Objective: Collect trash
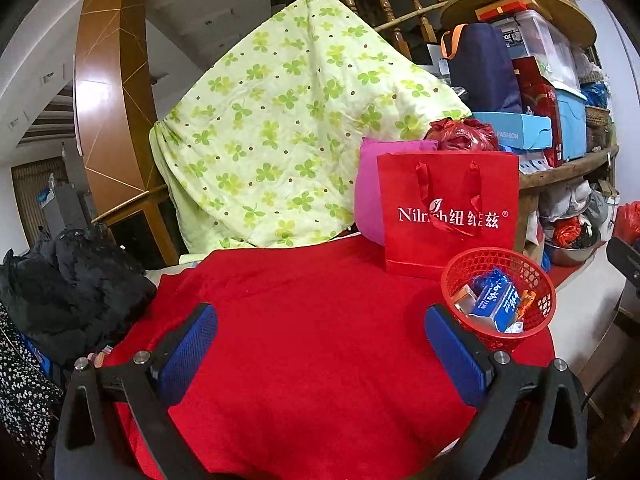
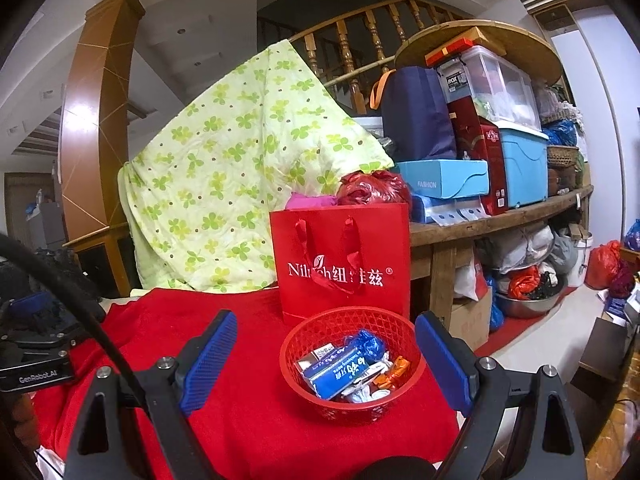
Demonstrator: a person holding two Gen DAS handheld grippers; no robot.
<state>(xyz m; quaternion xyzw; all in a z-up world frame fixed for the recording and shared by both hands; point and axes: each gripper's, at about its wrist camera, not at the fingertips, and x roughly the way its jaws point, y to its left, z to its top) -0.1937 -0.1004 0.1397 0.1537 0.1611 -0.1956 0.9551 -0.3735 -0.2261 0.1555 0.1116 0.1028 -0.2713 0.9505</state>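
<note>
A small red mesh basket stands on a red cloth and holds trash: a blue carton, crumpled blue wrappers, an orange wrapper and white scraps. My right gripper is open, its blue pads wide apart, and the basket sits between and just beyond them, untouched. My left gripper is open over bare red cloth, with the basket past its right pad. Neither gripper holds anything.
A red paper gift bag stands right behind the basket, with a pink cushion and a red plastic bag behind it. A green clover quilt hangs at the back. Black clothing lies at left. A cluttered wooden shelf is at right.
</note>
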